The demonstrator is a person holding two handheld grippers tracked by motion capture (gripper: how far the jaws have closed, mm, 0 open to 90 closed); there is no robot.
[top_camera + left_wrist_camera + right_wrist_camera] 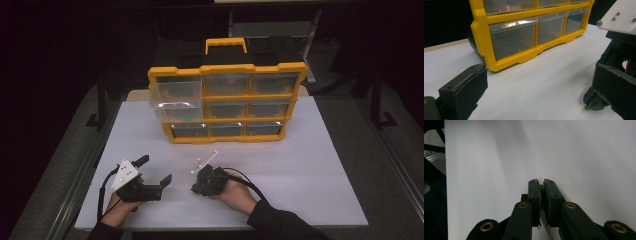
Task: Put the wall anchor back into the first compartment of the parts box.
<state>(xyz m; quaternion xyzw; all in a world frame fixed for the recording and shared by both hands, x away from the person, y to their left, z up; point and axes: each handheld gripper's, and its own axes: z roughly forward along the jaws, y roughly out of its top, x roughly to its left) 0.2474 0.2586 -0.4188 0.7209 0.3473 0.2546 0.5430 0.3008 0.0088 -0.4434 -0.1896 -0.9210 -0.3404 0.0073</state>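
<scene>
The white table (310,165) carries a yellow organiser (227,102) at its far middle, three rows of clear drawers; the top-left drawer (176,92) stands pulled out toward the person, and the rest sit flush. Well in front of the organiser, on the near side of the table, both grippers rest low; the left gripper (155,170) lies below the organiser's left end with its jaws spread wide and nothing between them; the right gripper (196,189) lies below the organiser's middle, its tip pointing toward the left gripper. Its jaws are nearly together, pinching a small green piece (541,188) at their tips, right at the table surface; the same green speck (587,108) peeks out under the right gripper's tip in the left gripper view. The piece is too small to tell its long axis. From the fingers, the open drawer lies up, away and to the left; likely that is where the piece goes, and the right hand already has it.
</scene>
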